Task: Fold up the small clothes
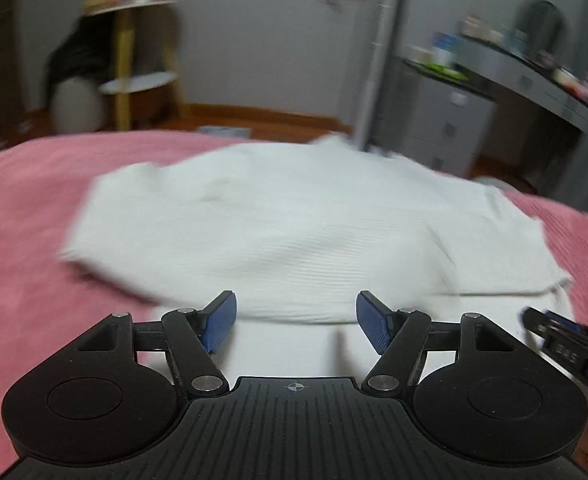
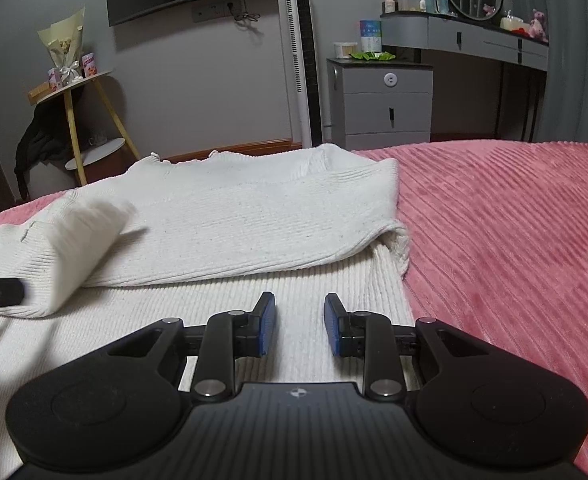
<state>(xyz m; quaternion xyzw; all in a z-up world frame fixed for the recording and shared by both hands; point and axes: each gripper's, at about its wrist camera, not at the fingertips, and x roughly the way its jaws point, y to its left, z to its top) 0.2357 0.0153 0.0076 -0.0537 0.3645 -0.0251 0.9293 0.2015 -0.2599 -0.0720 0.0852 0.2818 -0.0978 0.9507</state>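
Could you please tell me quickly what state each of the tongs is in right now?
Left tongs: open, nothing between them, over the white sweater.
Right tongs: partly open, holding nothing, over the sweater.

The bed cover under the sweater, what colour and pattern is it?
Pink, with ribbed diagonal stripes; the bed cover shows best in the right wrist view.

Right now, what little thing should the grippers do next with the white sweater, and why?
Probably close the left hand-held gripper on the near edge of the white sweater to start the next fold. Its jaws stand open and empty just above the knit, and one part is already folded across on the pink bedspread.
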